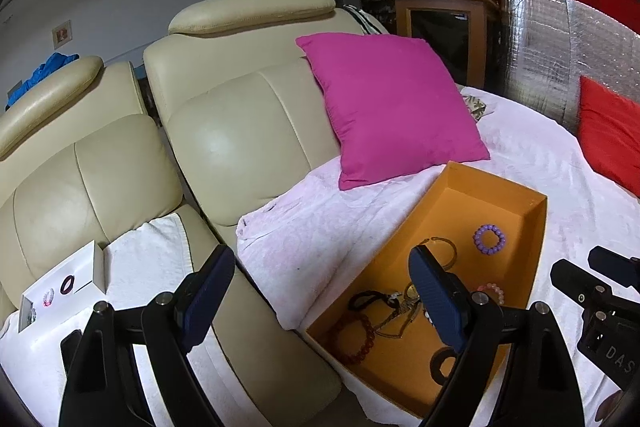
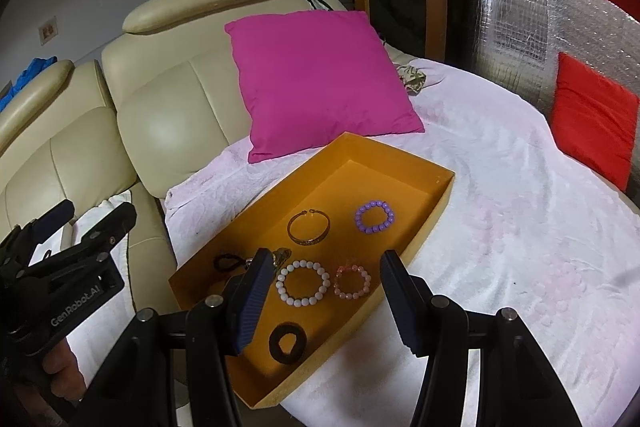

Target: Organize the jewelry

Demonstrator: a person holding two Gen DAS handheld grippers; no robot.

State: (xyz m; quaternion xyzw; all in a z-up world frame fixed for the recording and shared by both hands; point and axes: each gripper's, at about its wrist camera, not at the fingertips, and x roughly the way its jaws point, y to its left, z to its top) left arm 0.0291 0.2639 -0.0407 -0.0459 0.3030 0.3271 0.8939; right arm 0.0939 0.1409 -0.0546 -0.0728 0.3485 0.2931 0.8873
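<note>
An orange box (image 2: 432, 211) lies on the pink blanket and holds several pieces: a purple bead bracelet (image 2: 375, 217), a gold bangle (image 2: 309, 227), a white bead bracelet (image 2: 303, 283), a pink bead bracelet (image 2: 351, 281), a black scrunchie (image 2: 287, 342) and a black cord (image 2: 226, 262). My right gripper (image 2: 325, 255) hovers open over the box's near half, above the white and pink bracelets, gripping nothing. My left gripper (image 1: 320, 253) is open and empty over the sofa seam, its right finger over the box (image 1: 496, 183). A dark red bracelet (image 1: 354, 339) shows there.
A small white box (image 1: 60, 283) on a white towel at the left holds a pink bracelet (image 1: 48, 297) and a dark ring (image 1: 67, 283). A magenta cushion (image 1: 392, 107) leans behind the orange box. A red cushion (image 2: 592, 123) and a foil panel (image 2: 520, 23) stand at the right.
</note>
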